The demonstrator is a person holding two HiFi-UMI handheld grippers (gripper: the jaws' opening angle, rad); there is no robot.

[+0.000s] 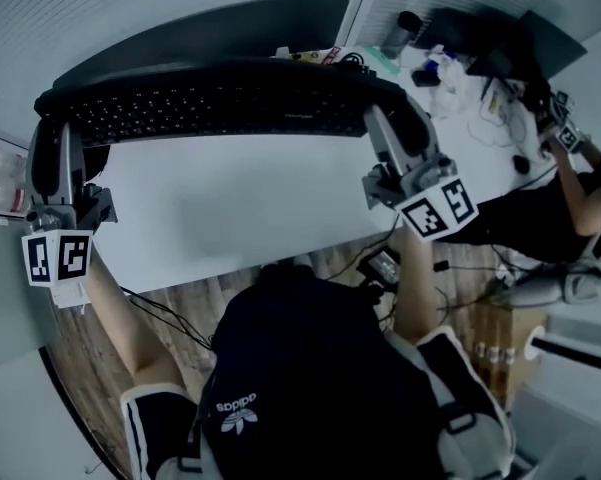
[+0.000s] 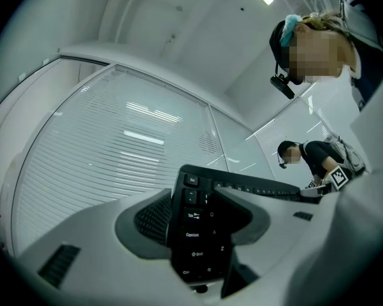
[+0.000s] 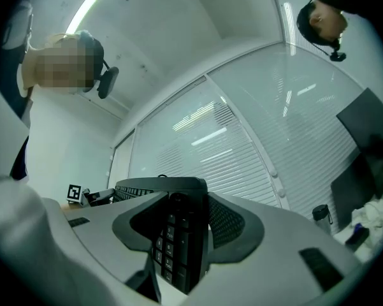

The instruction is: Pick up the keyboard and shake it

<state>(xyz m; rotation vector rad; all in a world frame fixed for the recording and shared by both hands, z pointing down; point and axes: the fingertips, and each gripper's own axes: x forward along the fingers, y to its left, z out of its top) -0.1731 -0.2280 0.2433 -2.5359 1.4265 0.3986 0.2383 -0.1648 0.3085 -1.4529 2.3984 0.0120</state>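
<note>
Head view: clamped on keyboard (image 1: 220, 108) at both ends, left gripper (image 1: 58, 143) on left end, right gripper (image 1: 398, 118) on right end, up over far edge of desk (image 1: 240, 208).

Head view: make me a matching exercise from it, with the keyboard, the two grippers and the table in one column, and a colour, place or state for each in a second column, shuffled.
Column one:
1. keyboard
2. left gripper
3. right gripper
4. table

Column two:
A. white, lying below the keyboard
B. shut on the end with the Esc and Caps Lock keys
C. black, gripped at both ends
D. shut on the end at the head view's right

Pairs: 1-C, 2-B, 3-D, 4-A
</note>
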